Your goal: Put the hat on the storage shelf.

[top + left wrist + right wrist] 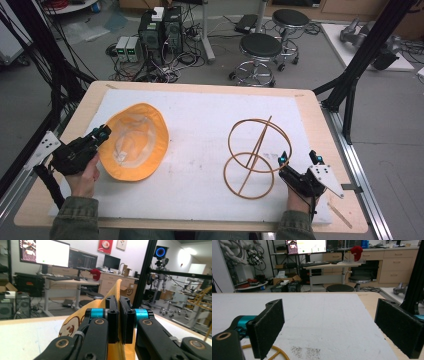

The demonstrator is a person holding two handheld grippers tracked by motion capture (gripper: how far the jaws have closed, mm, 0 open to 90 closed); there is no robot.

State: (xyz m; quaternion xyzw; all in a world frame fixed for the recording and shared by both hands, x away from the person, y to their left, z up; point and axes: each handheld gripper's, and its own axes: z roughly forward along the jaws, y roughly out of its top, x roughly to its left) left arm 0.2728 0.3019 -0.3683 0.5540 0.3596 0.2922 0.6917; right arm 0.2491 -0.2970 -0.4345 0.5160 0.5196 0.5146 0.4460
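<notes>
Left gripper (119,320) nearest the lens in its own view; black jaws pressed close together, pinching the brim of the yellow hat (117,292), cloth rising as a thin edge between the pads; cartoon print on the fabric low at left. From above, same gripper (102,132) sits at the hat's (132,142) left rim, held by the left hand (82,175); hat lies crown-down on the left half of the white mat (200,120), pale lining showing, left edge lifted by the grip.

Right gripper (329,327) jaws stand wide apart, nothing between the pads; bare mat (324,315) ahead; curve of wire ring (275,352) low at left. High view: right gripper (299,159) at mat's right near edge, just beside the wire frame (255,155); whether it touches, cannot tell; frame made of two hoops crossed by a straight rod, standing on the right half of the mat, well apart from the hat.

Mat covers a wooden table (310,107); stools (260,50) and computer boxes (160,30) on the floor beyond.
</notes>
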